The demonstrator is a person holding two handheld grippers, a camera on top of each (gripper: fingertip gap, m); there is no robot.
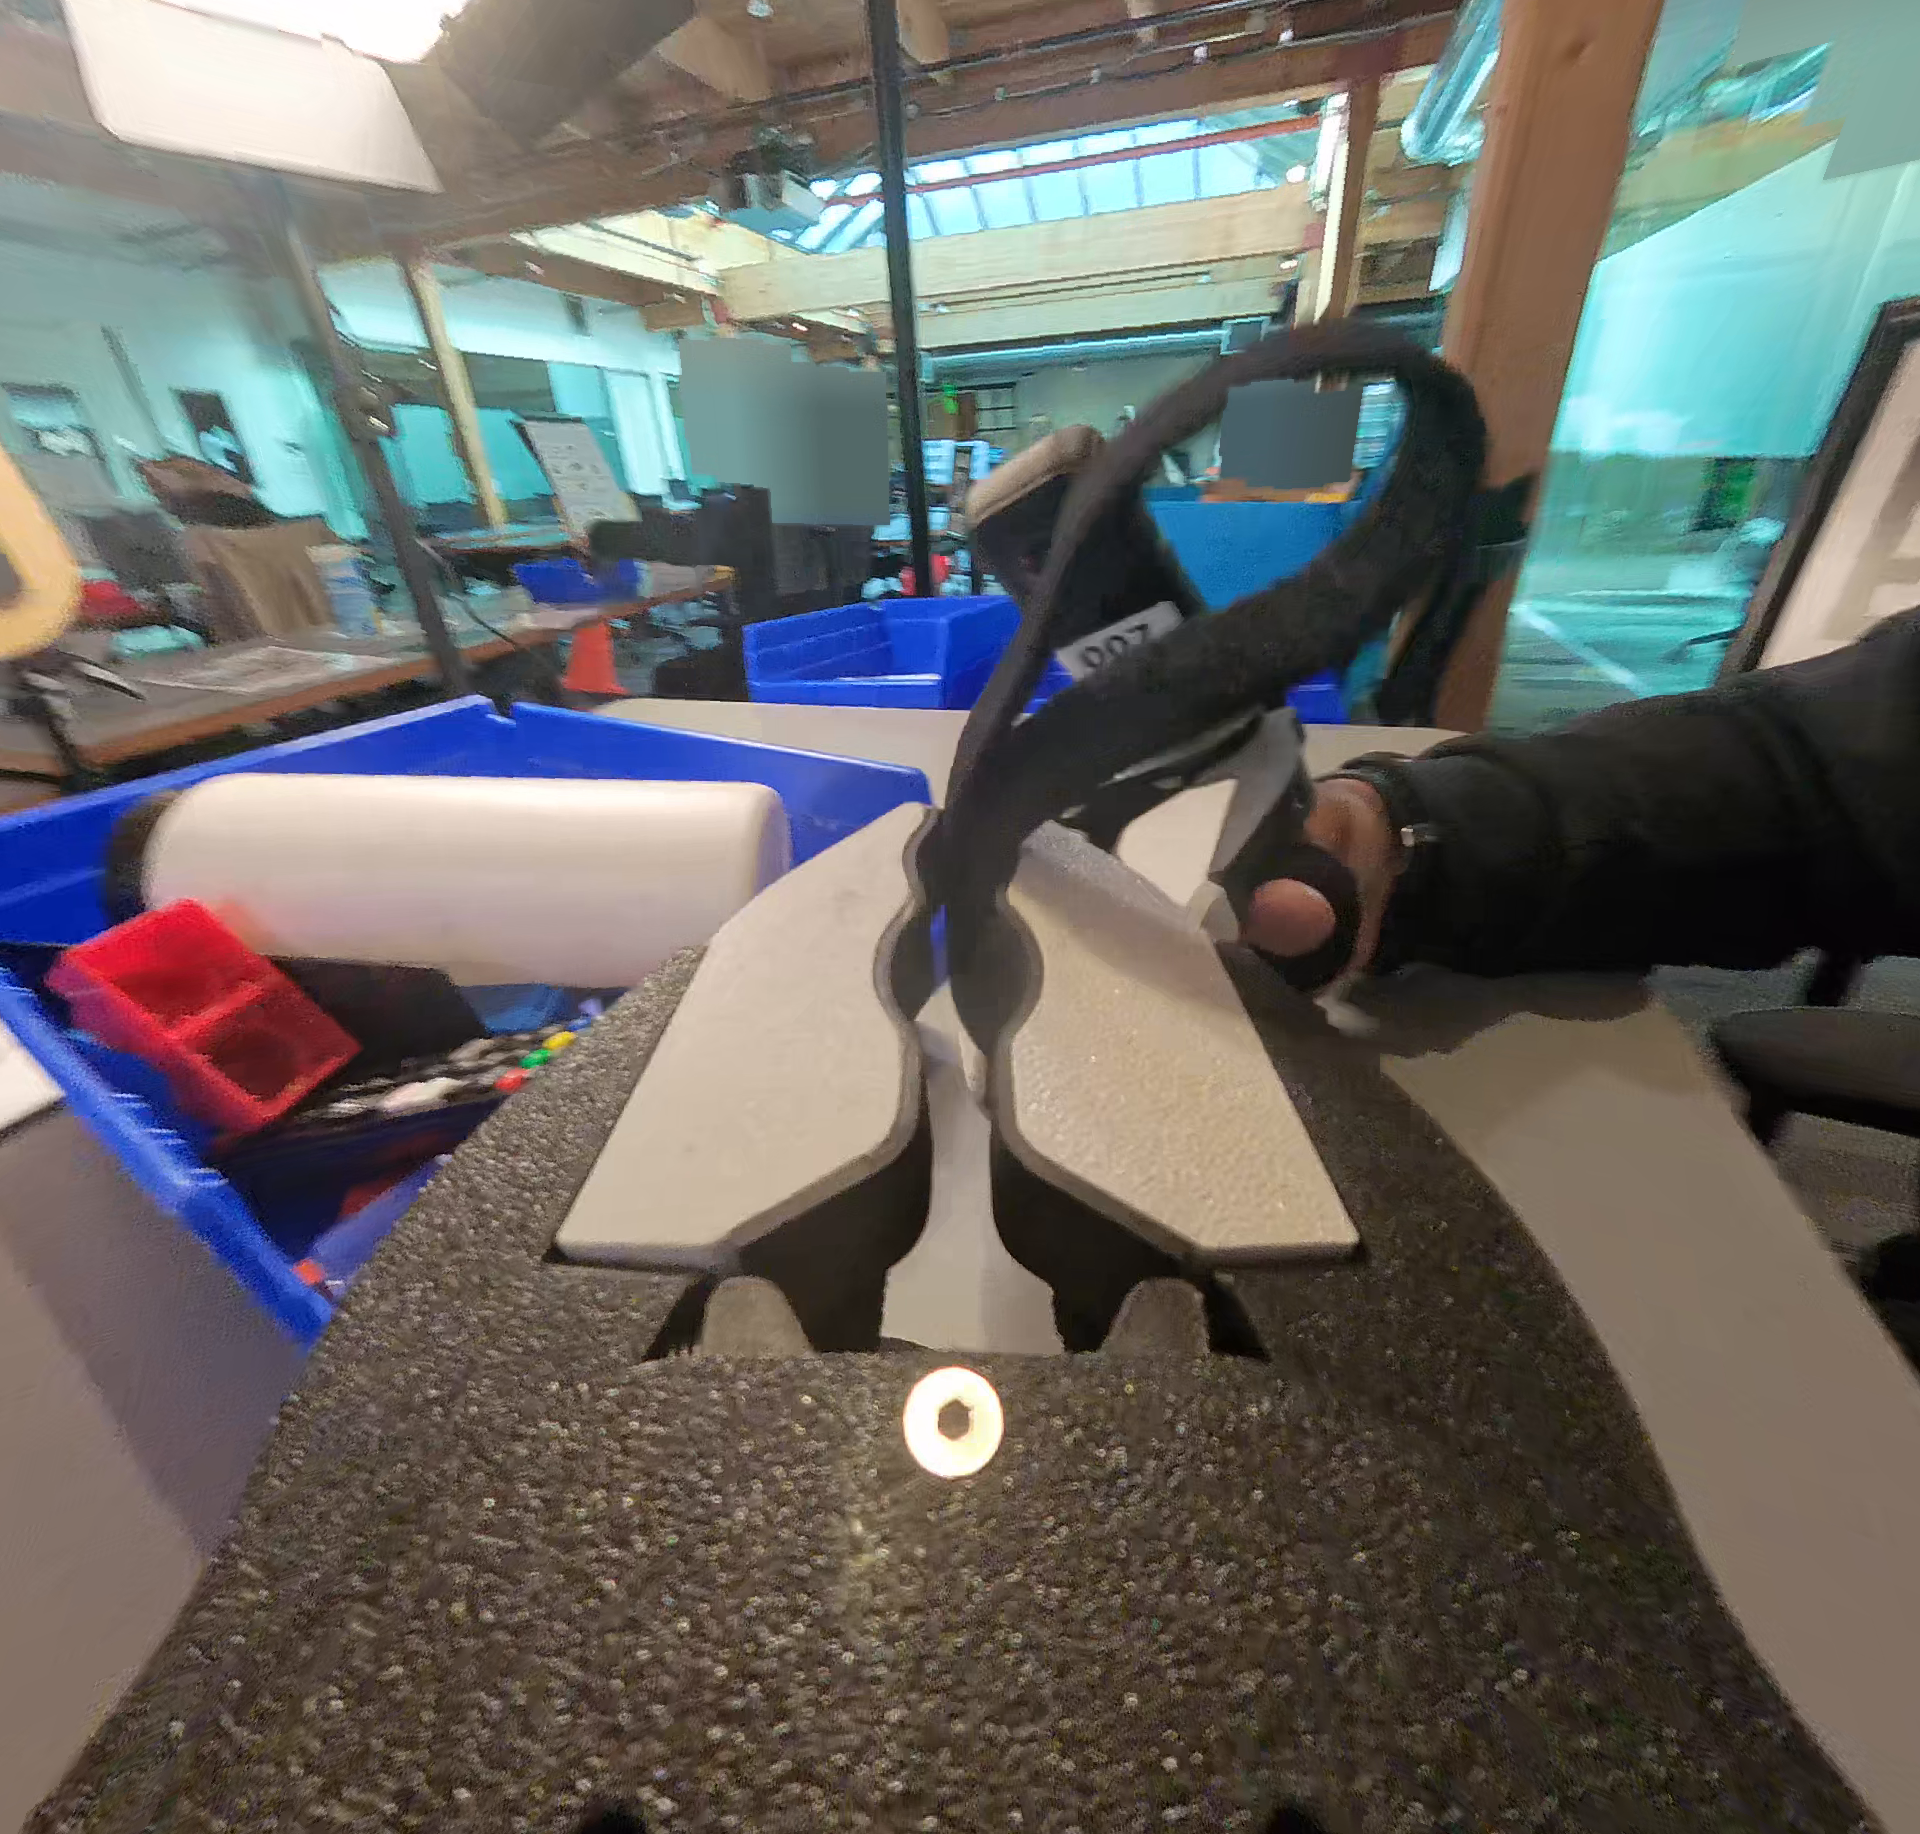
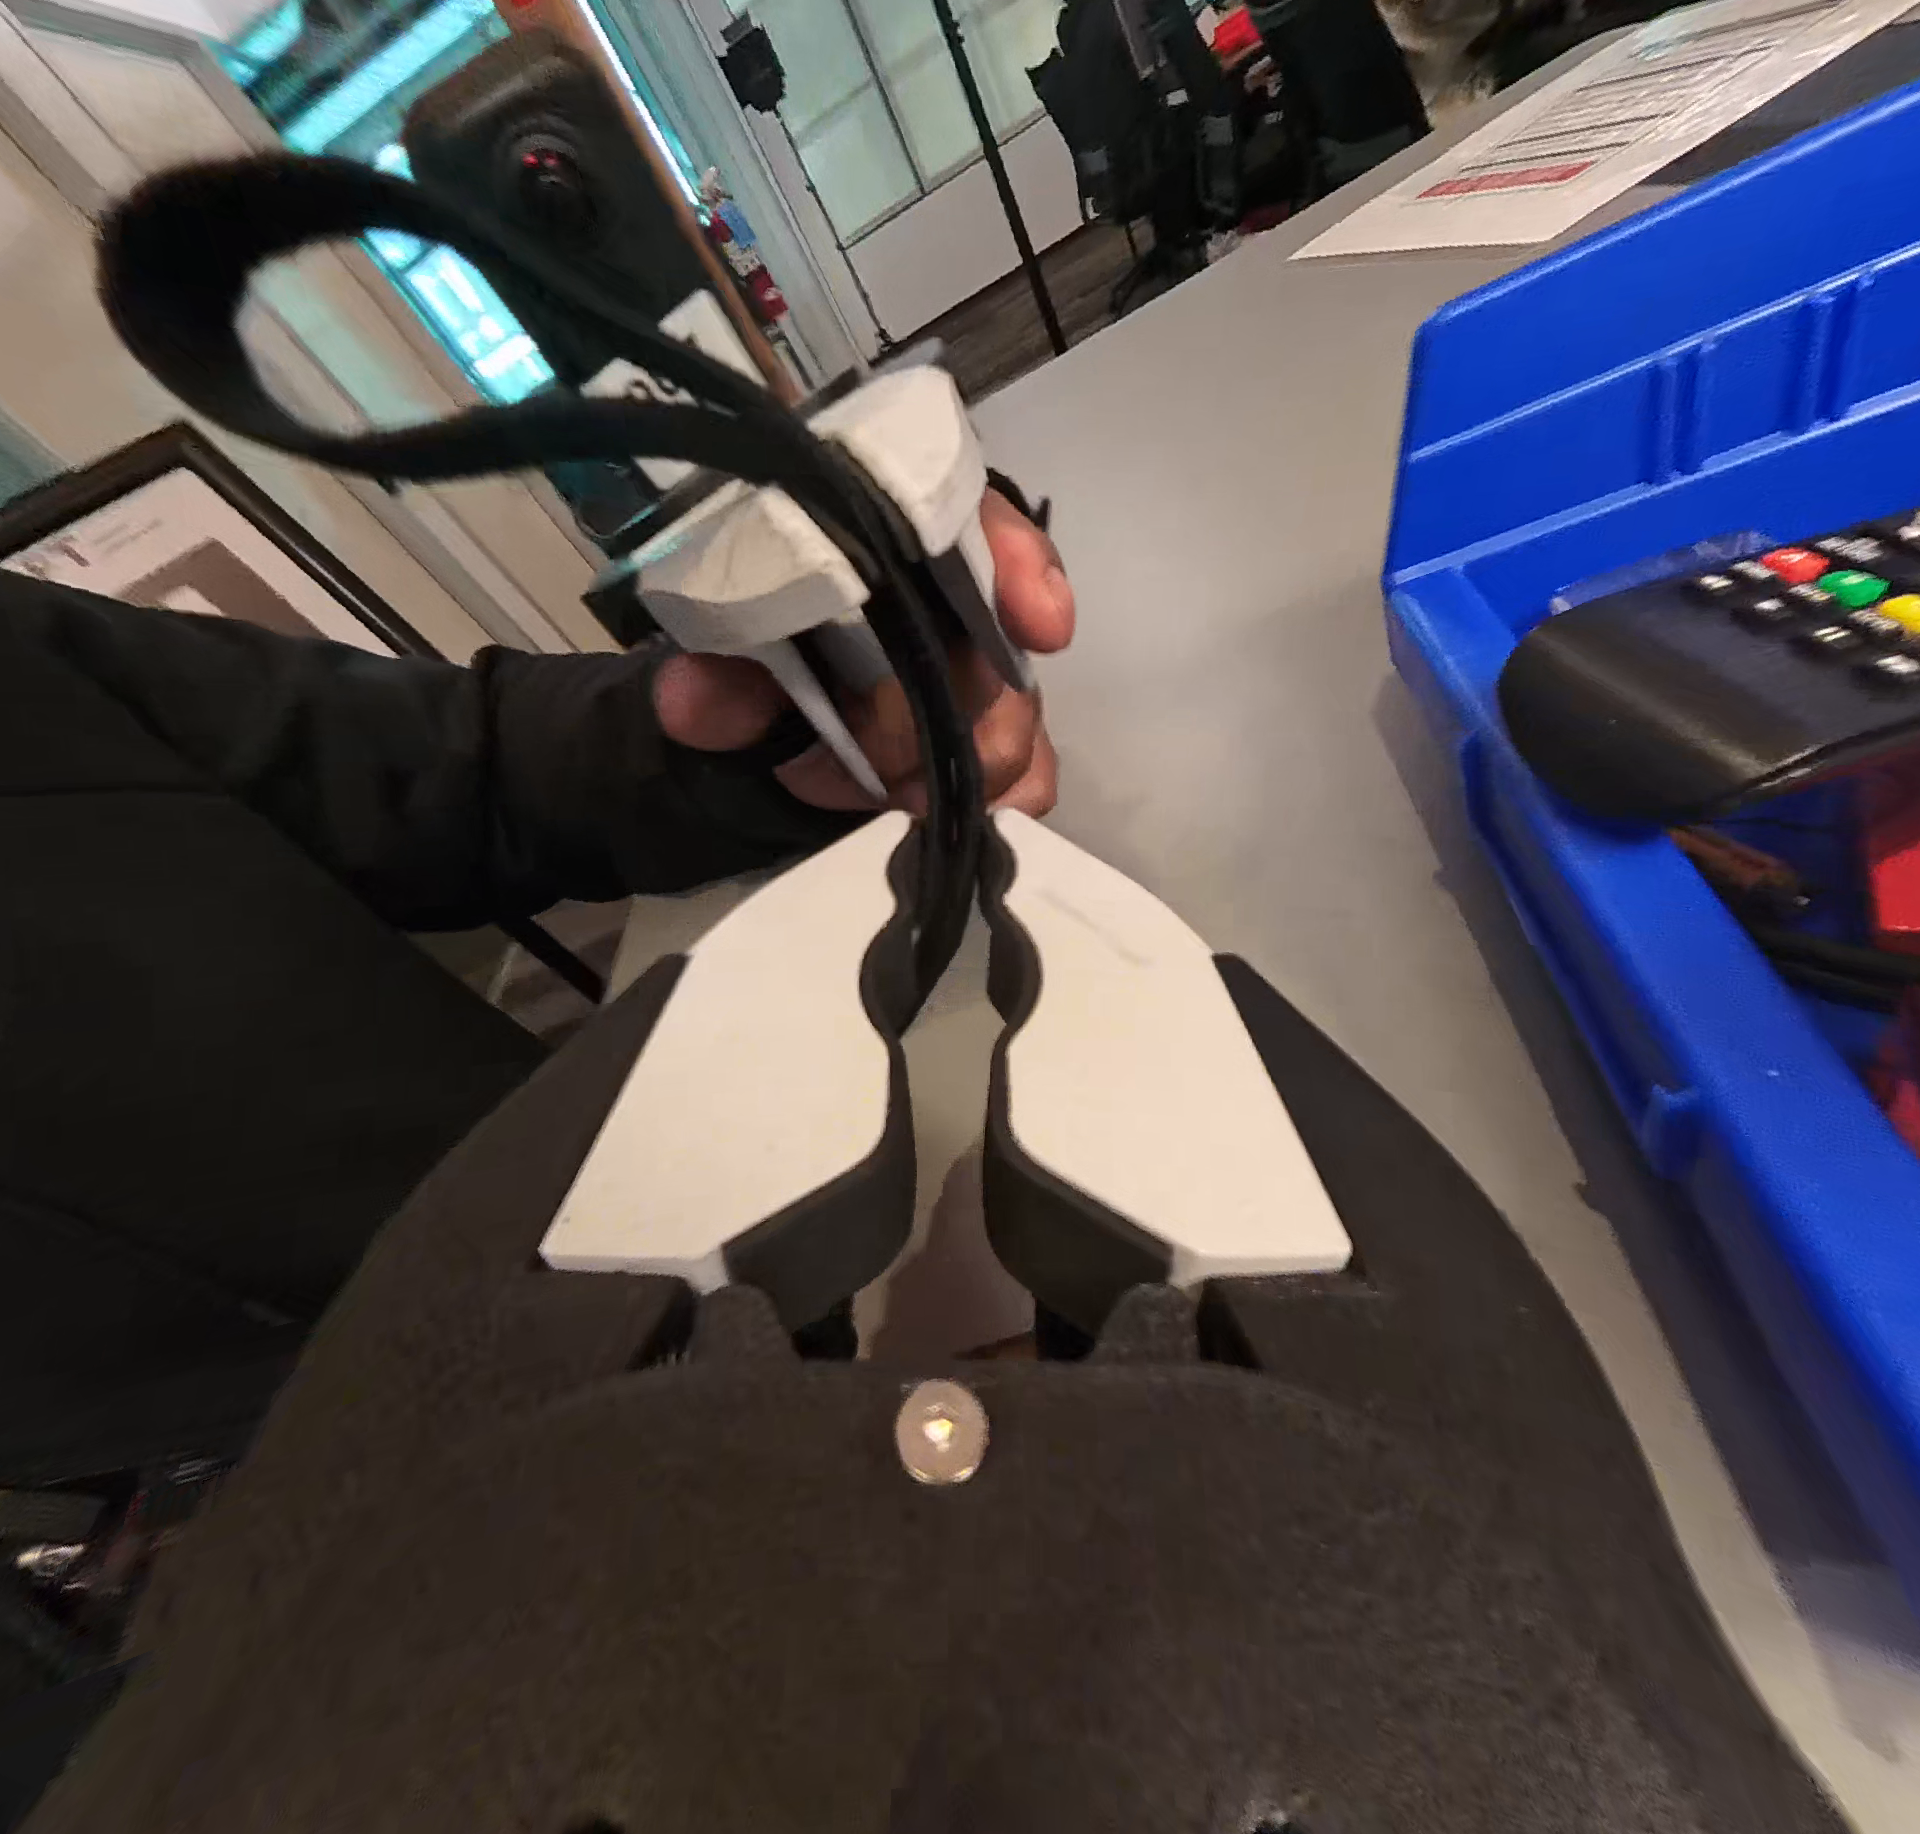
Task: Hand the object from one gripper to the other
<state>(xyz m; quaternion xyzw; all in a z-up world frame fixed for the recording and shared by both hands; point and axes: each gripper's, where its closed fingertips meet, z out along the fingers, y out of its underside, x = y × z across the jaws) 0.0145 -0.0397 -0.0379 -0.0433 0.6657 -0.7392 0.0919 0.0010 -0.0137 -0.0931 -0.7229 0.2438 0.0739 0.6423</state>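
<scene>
The black strap [image 1: 1195, 579] loops in the air above the desk [image 2: 1226, 496], beside the blue bin [image 1: 582, 735]. Both the left gripper [image 1: 961, 911] and the right gripper [image 2: 951, 880] are clamped on its lower end, tips nearly touching.

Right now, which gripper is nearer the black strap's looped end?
Left. The left gripper clamps the black strap just below its looped end; the right gripper pinches it farther along, behind the left.
</scene>
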